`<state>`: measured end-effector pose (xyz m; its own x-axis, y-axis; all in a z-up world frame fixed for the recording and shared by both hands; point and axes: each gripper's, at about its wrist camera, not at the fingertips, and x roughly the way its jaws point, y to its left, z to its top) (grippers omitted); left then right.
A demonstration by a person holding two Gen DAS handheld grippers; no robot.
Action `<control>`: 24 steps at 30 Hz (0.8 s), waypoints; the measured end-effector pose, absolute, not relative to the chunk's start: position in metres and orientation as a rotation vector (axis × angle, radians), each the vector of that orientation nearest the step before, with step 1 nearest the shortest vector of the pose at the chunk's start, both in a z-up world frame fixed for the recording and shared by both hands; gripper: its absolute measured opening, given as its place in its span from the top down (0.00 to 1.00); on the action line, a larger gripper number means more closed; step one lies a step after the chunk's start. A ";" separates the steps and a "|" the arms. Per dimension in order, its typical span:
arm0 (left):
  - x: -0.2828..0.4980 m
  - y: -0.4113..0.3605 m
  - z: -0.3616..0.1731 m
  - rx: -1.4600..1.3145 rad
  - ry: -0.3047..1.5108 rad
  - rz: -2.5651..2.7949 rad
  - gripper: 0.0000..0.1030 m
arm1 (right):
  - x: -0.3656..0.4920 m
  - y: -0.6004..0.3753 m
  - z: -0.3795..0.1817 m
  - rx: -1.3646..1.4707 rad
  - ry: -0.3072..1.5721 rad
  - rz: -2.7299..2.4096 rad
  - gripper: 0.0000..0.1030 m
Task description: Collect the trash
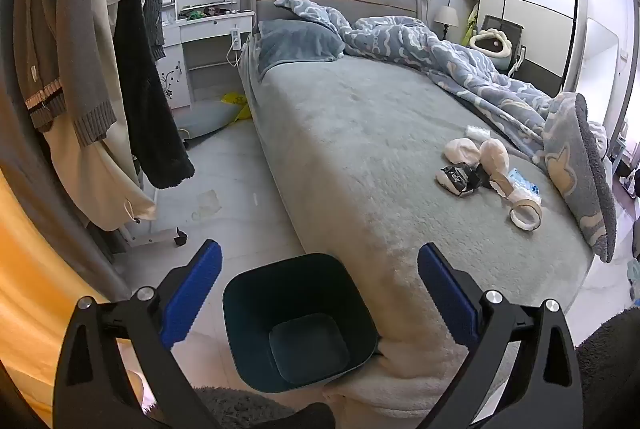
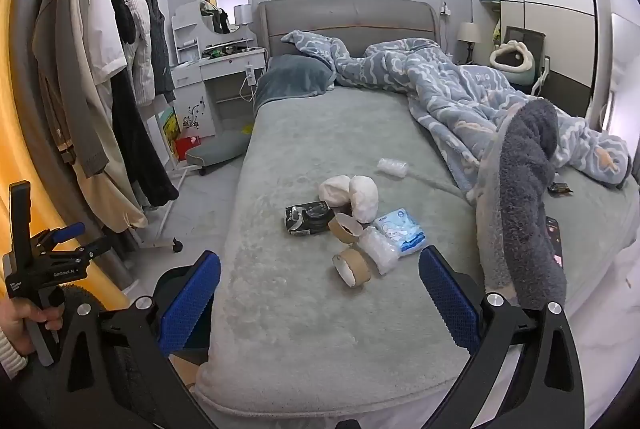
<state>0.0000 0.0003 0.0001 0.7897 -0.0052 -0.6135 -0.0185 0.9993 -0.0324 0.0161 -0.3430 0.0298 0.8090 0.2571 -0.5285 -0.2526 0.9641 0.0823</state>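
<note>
Both grippers, left (image 1: 320, 293) and right (image 2: 320, 293), jaws apart, empty. Bin (image 1: 256, 293) on floor beside bed (image 2: 280, 329); trash (image 2: 352, 225) on bed.

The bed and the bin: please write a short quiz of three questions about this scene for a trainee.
1. True or false: the bin already holds trash.
2. Which lies nearest the foot of the bed: A) the tape roll, B) the black wrapper, C) the clear cup?
3. Are the left gripper and the right gripper open or shut?

Key: 1 false; 2 A; 3 both open.
</note>
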 end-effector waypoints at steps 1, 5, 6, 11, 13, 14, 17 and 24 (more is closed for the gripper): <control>0.000 0.000 0.000 -0.039 0.660 0.006 0.03 | 0.016 -0.343 0.030 0.009 0.567 0.271 0.03; 0.000 0.000 0.000 -0.036 0.660 0.004 0.03 | 0.017 -0.343 0.029 0.012 0.577 0.271 0.03; 0.000 0.000 0.000 -0.037 0.661 0.004 0.03 | 0.017 -0.343 0.029 0.010 0.576 0.271 0.03; 0.000 0.000 0.000 -0.039 0.659 0.007 0.03 | 0.017 -0.343 0.029 0.014 0.576 0.274 0.03; 0.000 0.000 0.000 -0.040 0.659 0.007 0.03 | 0.017 -0.342 0.029 0.012 0.576 0.274 0.03; 0.000 0.000 0.000 -0.040 0.659 0.007 0.03 | 0.017 -0.342 0.029 0.011 0.576 0.273 0.03; 0.000 0.000 0.000 -0.041 0.660 0.006 0.03 | 0.017 -0.342 0.030 0.011 0.576 0.273 0.03; 0.000 0.001 0.000 -0.045 0.660 0.007 0.03 | 0.019 -0.341 0.030 0.008 0.579 0.273 0.03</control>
